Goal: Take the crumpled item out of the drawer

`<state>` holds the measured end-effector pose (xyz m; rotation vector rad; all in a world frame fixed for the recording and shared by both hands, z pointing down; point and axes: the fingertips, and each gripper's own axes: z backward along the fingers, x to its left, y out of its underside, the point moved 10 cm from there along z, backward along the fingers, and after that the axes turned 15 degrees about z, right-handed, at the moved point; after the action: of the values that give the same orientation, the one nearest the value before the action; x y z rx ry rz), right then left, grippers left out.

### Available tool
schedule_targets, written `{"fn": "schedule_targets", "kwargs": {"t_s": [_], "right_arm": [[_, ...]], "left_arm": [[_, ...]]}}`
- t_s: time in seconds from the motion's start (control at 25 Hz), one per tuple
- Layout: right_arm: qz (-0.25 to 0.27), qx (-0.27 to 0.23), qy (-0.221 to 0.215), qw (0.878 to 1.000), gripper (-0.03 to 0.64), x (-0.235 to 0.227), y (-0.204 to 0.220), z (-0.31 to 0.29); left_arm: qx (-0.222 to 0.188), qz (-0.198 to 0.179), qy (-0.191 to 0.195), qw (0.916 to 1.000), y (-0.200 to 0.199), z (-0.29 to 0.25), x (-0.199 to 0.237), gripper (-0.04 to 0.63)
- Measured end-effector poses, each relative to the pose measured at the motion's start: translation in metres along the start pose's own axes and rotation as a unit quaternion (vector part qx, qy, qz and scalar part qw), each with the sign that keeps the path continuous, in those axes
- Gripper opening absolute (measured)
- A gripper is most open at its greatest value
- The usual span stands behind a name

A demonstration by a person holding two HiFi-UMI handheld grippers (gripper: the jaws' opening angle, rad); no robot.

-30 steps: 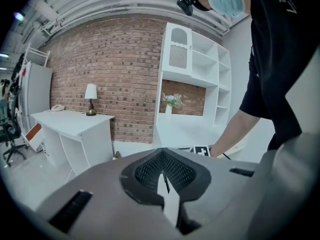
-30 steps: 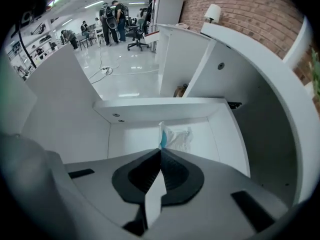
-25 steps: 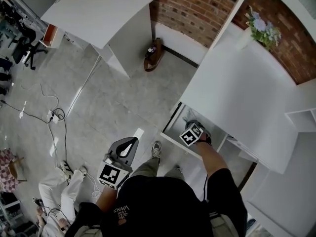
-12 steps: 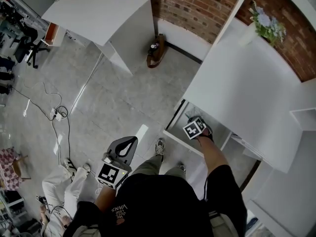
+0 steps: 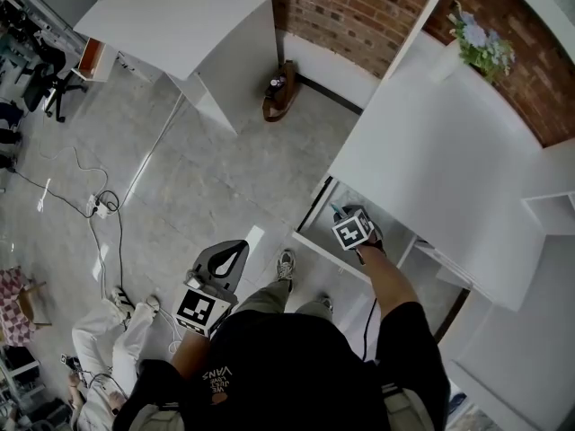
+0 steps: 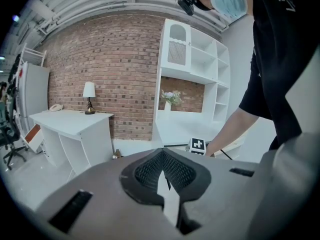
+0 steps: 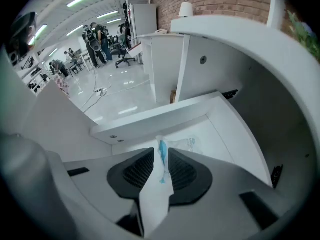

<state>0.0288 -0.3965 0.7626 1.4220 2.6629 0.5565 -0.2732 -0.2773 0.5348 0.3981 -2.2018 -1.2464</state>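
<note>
Head view: person stands at a white cabinet (image 5: 431,151) against a brick wall (image 5: 359,7). The low drawer (image 5: 319,251) is pulled out toward the feet.

Right gripper (image 5: 346,221): reaching down into the open drawer, marker cube facing up. Right gripper view: right gripper (image 7: 161,154) fingers clenched on the crumpled item (image 7: 158,184), a white wrapper with blue print. The wrapper is pinched between the two dark ribbed pads (image 7: 137,171). A strip of it sticks out past the tips and the rest runs back toward the camera. More pale, printed wrapping lies on the drawer (image 7: 235,129) floor just beyond the tips; cannot tell if it is the same piece. The item is inside the drawer, above its floor.

Left gripper (image 5: 241,248): held low at the person's left side over the grey floor (image 5: 225,178), well apart from the drawer. Left gripper view: left gripper (image 6: 162,159) fingers shut tip to tip, nothing between them.

Surroundings: white table (image 5: 180,25) near the wall with a lamp (image 6: 89,91) on it. Brown bag (image 5: 280,92) on the floor at the wall's foot. Flowers (image 5: 481,48) on the cabinet top. Cables and a power strip (image 5: 97,206) on the floor at left.
</note>
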Motion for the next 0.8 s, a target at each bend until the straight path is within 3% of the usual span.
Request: {"fn": "schedule_targets", "kwargs": {"t_s": [0.32, 0.44, 0.6, 0.8], "right_arm": [[0.001, -0.068, 0.027, 0.997, 0.005, 0.008, -0.011, 0.049], [-0.015, -0.1, 0.04, 0.994, 0.002, 0.011, -0.008, 0.075], [-0.075, -0.137, 0.061, 0.986, 0.0, 0.015, 0.001, 0.113], [-0.084, -0.172, 0.098, 0.977, 0.0, 0.032, 0.007, 0.156]], "left_arm": [[-0.014, -0.009, 0.008, 0.9998, -0.005, -0.003, -0.015, 0.006], [-0.02, -0.015, 0.012, 0.9996, -0.008, -0.003, -0.026, 0.006], [-0.03, -0.02, 0.014, 0.9993, -0.011, -0.002, -0.041, 0.006], [-0.039, -0.025, 0.011, 0.9989, -0.015, 0.001, -0.062, 0.006]]}}
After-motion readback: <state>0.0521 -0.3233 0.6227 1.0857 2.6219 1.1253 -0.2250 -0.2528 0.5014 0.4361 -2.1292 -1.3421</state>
